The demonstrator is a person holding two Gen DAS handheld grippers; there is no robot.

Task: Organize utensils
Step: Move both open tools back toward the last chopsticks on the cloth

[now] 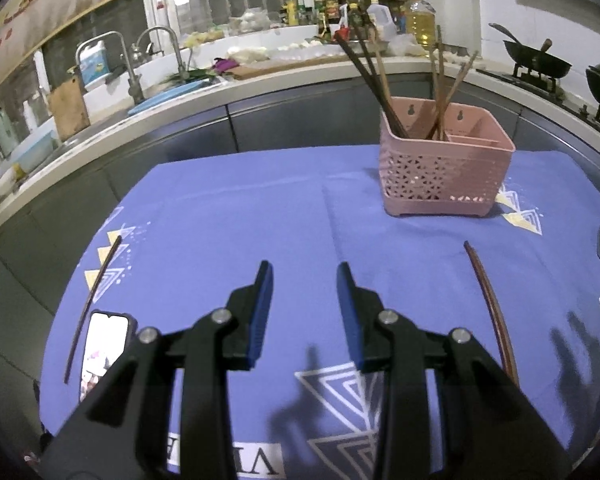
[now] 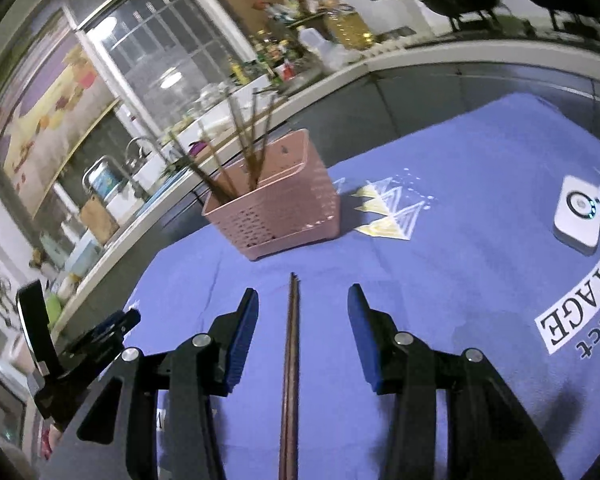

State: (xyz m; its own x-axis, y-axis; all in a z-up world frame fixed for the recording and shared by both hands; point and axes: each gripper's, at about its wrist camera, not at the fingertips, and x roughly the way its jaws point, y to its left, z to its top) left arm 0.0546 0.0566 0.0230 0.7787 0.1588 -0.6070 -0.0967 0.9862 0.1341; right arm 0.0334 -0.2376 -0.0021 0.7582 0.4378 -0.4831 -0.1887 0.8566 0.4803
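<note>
Both grippers hover over the blue-clothed surface (image 1: 240, 208), jaws apart and holding nothing. The right gripper (image 2: 302, 294) straddles a brown chopstick pair (image 2: 291, 360) without touching it. The left gripper (image 1: 305, 270) has bare cloth between its jaws. Pink utensil basket (image 1: 440, 168) sits beyond, chopsticks already in it.

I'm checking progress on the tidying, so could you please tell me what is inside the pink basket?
Several chopsticks stand leaning in the pink basket; their lower ends are hidden behind its wall.
</note>
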